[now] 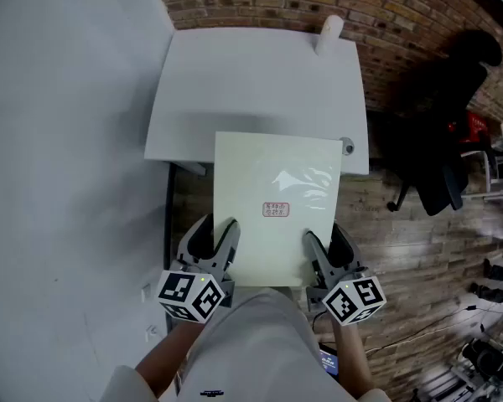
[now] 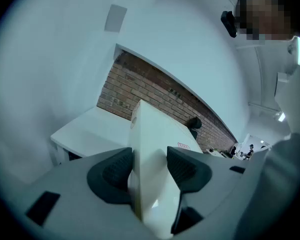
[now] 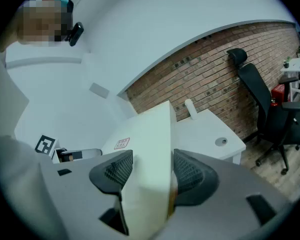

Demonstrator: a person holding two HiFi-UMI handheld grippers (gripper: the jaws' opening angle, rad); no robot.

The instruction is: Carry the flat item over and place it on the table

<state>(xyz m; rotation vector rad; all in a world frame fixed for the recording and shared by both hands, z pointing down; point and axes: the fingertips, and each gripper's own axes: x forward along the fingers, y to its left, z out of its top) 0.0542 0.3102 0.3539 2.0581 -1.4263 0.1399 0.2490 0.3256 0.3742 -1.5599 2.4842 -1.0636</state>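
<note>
A flat pale cream board (image 1: 272,174) in shiny clear wrap, with a small red label, is held level in front of me. My left gripper (image 1: 211,233) is shut on its near left edge and my right gripper (image 1: 329,243) is shut on its near right edge. In the left gripper view the board (image 2: 152,131) stands edge-on between the dark pads of the left gripper (image 2: 149,166). The right gripper view shows the board (image 3: 147,134) clamped the same way in the right gripper (image 3: 150,171). Its far end overlaps the near edge of the white table (image 1: 235,82); whether it touches I cannot tell.
A white roll (image 1: 329,33) stands at the table's far right corner by the brick wall. A cable hole (image 1: 347,146) sits at the table's near right corner. A black office chair (image 1: 444,115) is on the wooden floor to the right. A white wall runs along the left.
</note>
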